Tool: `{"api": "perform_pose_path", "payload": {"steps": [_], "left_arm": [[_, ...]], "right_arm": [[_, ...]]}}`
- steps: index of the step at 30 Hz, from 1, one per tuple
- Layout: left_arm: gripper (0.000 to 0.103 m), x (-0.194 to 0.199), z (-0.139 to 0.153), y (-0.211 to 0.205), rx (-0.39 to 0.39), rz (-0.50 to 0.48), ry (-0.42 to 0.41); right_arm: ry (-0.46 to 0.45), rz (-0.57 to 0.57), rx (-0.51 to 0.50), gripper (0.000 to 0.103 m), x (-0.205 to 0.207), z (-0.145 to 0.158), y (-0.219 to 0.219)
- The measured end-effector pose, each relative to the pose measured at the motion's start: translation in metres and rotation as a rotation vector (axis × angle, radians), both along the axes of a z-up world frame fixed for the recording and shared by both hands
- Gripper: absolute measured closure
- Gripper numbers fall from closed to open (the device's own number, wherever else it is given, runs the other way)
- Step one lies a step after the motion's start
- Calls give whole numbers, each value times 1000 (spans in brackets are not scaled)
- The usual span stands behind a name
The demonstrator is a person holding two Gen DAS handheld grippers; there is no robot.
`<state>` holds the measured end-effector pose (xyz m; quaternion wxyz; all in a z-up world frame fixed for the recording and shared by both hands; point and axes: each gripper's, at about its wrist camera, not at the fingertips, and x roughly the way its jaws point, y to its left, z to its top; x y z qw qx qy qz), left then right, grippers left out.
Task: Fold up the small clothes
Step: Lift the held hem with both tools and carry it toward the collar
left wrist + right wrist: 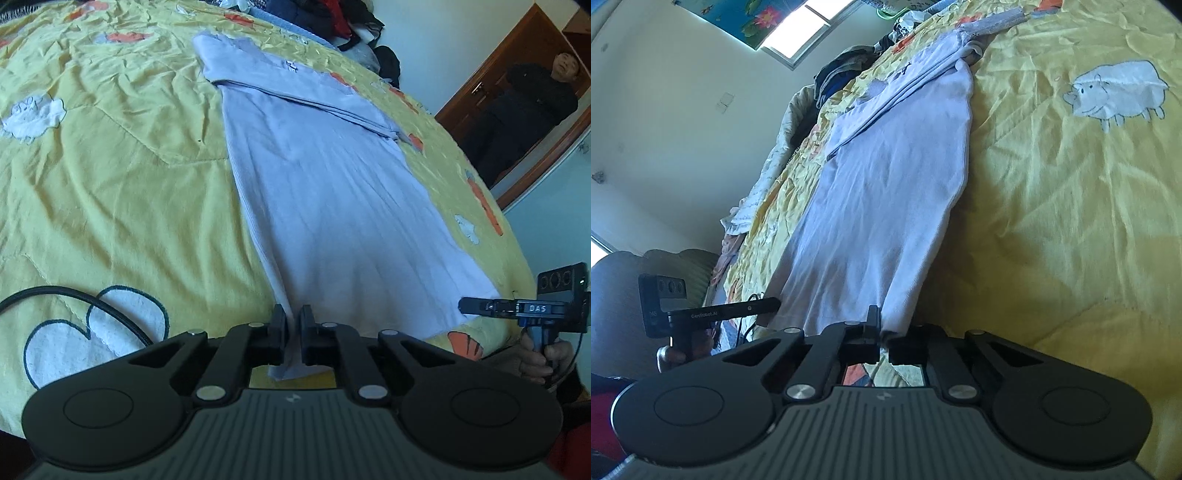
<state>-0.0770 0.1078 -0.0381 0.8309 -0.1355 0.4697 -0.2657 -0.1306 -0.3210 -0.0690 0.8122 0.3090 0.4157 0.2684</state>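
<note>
A pale lilac long-sleeved shirt [325, 192] lies flat and lengthwise on the yellow bedspread, one sleeve folded across its far part. My left gripper [293, 325] is shut on the hem's near left corner, with cloth pinched between its pads. In the right wrist view the same shirt [882, 192] runs away from me, and my right gripper [882, 332] is shut on the hem's near right corner. Each gripper also shows in the other's view: the right one [480, 308] at the hem's right end, the left one [768, 306] at its left end.
The yellow bedspread [110, 166] with animal patches covers the bed. A black cable [74, 295] lies on it near my left gripper. Piled dark clothes [332, 22] sit at the far end. A person [532, 107] stands in a wooden doorway at the right.
</note>
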Motion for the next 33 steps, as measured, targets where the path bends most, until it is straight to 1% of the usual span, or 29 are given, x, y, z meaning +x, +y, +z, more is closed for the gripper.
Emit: {"api": "perform_pose_path", "payload": {"steps": [1, 2, 4, 5, 6, 7, 9, 10, 11, 13, 14, 15, 16, 17, 18, 21, 22, 23, 24, 25, 27, 29, 33], "left_arm": [[94, 3, -2, 4, -29, 7, 22], [91, 5, -4, 7, -59, 9, 38], [85, 10, -9, 14, -134, 5, 59], [81, 12, -12, 16, -165, 12, 70], [72, 13, -14, 18, -198, 15, 77], [67, 14, -16, 19, -233, 7, 76], [36, 15, -18, 20, -312, -9, 80], [32, 14, -18, 18, -334, -18, 77], [31, 12, -17, 15, -324, -28, 62], [34, 8, -11, 6, -261, -66, 21], [46, 8, -9, 4, -242, -73, 21], [62, 8, -10, 3, -228, -81, 34], [70, 8, -12, 3, -214, -81, 52], [82, 9, -14, 5, -209, -71, 65], [91, 9, -17, 7, -208, -64, 79], [95, 9, -22, 14, -221, -45, 111], [95, 9, -21, 14, -211, -37, 111], [96, 8, -19, 13, -198, -24, 104], [96, 6, -16, 11, -177, -12, 87], [96, 6, -12, 8, -155, -9, 66], [96, 1, -1, 2, -110, 1, 9], [96, -2, 10, -2, -91, 6, -44], [96, -7, 32, -13, -83, -5, -159]], "right_arm": [[6, -9, 6, 92, 1, -1, 0], [8, -8, 13, 85, 2, -1, -1], [-1, -3, 4, 85, 2, -1, 0], [1, -1, 15, 85, 2, -2, -1], [1, 0, 20, 85, 3, -3, -1], [0, 0, 22, 85, 2, -4, -2], [2, 1, 35, 85, 2, -6, -3], [4, 0, 43, 85, 2, -6, -4], [6, -2, 53, 85, 2, -8, -5], [4, -2, 55, 86, 1, -8, -6], [3, -2, 53, 86, 1, -8, -6], [3, -2, 53, 86, 0, -8, -6], [3, -2, 54, 86, 0, -8, -7], [4, -4, 54, 86, 0, -8, -7], [4, -6, 52, 86, -1, -8, -7], [-2, -12, 42, 86, -4, -7, -6], [-2, -15, 40, 86, -5, -6, -5], [-2, -17, 35, 89, -6, -5, -4], [1, -25, 24, 90, -7, -5, -3], [2, -32, 16, 99, -7, -3, -2], [-17, -36, -3, 97, -10, 2, 1], [-38, -46, -20, 97, -10, 9, 6], [-84, -51, 5, 97, -5, 23, 8]]}}
